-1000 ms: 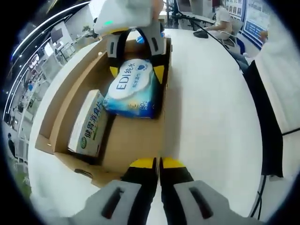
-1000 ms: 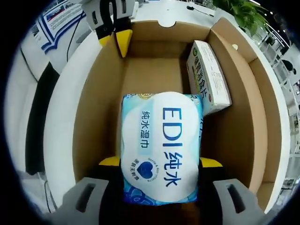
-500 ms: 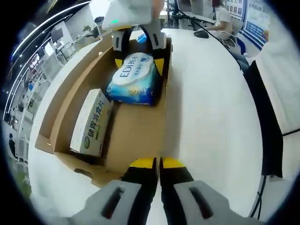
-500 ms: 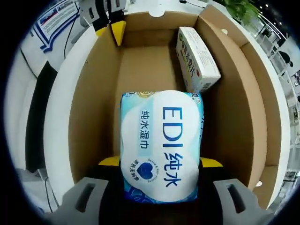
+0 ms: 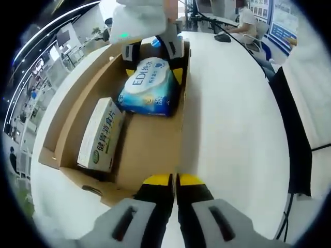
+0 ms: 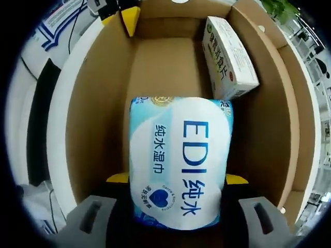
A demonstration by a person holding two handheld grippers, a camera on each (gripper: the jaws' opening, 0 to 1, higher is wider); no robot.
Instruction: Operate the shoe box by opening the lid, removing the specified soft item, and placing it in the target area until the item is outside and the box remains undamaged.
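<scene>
The open cardboard shoe box [image 5: 67, 119] lies on a white table. In the left gripper view my right gripper [image 5: 153, 77] is shut on the blue and white wet-wipes pack [image 5: 147, 88] at the box's far end, held slightly above the floor. In the right gripper view the wipes pack [image 6: 178, 160] sits between my right gripper's [image 6: 176, 179] yellow-tipped jaws, over the box floor [image 6: 160, 67]. My left gripper [image 5: 174, 180] is shut at the box's near edge, also seen as yellow tips [image 6: 124, 15] at the far box wall.
A white and green carton [image 5: 100, 135] lies inside the box along its left wall, the same carton [image 6: 230, 58] showing at upper right. A black cloth [image 5: 300, 139] lies on the table at right. A person sits at a far desk [image 5: 243, 20].
The wipes pack has risen off the box floor with my right gripper and drawn back toward the box's far end. The left gripper has stayed put.
</scene>
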